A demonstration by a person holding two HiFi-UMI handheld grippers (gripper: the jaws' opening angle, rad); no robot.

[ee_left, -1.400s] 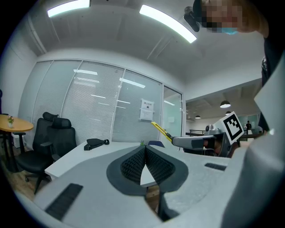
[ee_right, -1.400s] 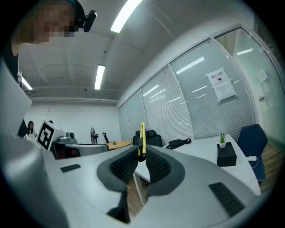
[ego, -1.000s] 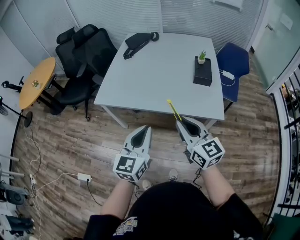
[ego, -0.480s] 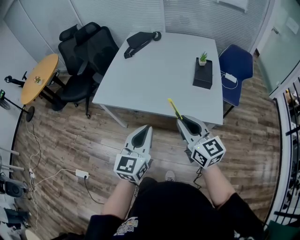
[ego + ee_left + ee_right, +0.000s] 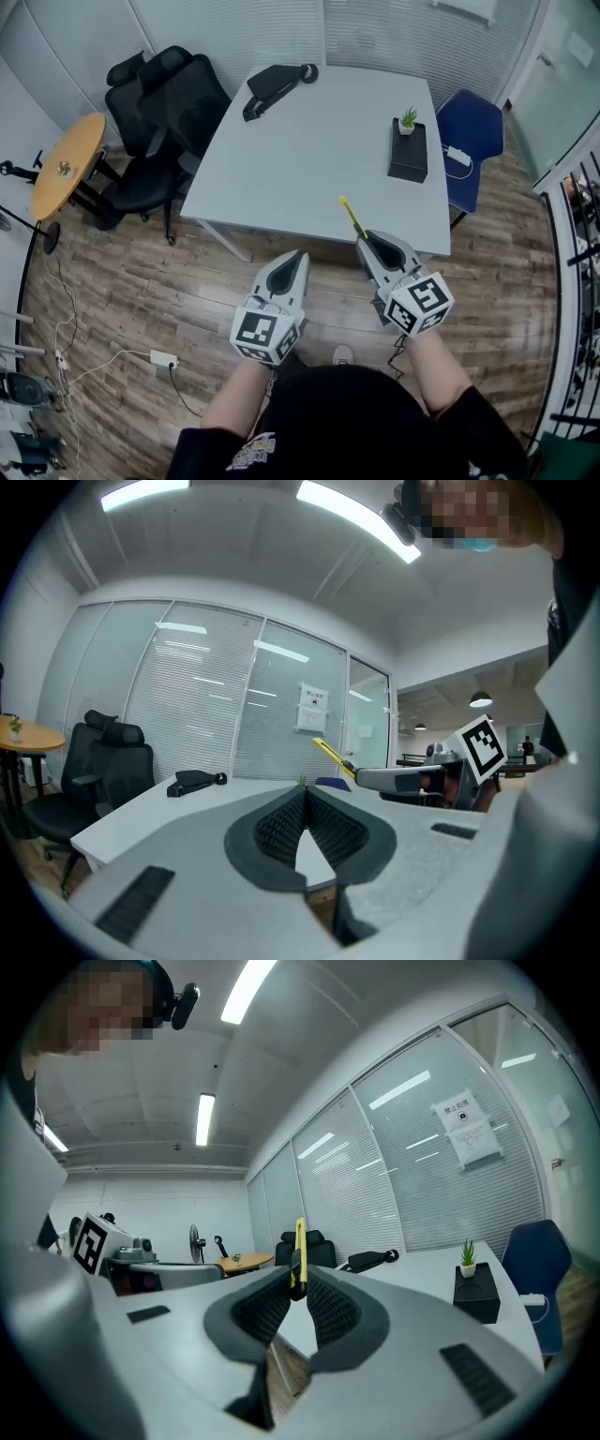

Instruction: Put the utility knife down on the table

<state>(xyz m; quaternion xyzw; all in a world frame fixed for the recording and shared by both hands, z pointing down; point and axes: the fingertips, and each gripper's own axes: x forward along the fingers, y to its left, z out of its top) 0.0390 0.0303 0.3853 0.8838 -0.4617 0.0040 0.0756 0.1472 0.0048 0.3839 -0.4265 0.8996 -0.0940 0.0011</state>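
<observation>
Right gripper (image 5: 364, 238): held level at the end of an outstretched forearm and aimed at the near edge of the white rectangular table (image 5: 309, 150), jaws clamped narrowly on the base of a slim yellow utility knife (image 5: 351, 217), which slants up and forward from the tips, in the air over that edge. Left gripper (image 5: 298, 254): level alongside, just short of the table, jaws closed together on nothing.

Bright ceiling strip lights, sharp, fisheye-warped edges.
</observation>
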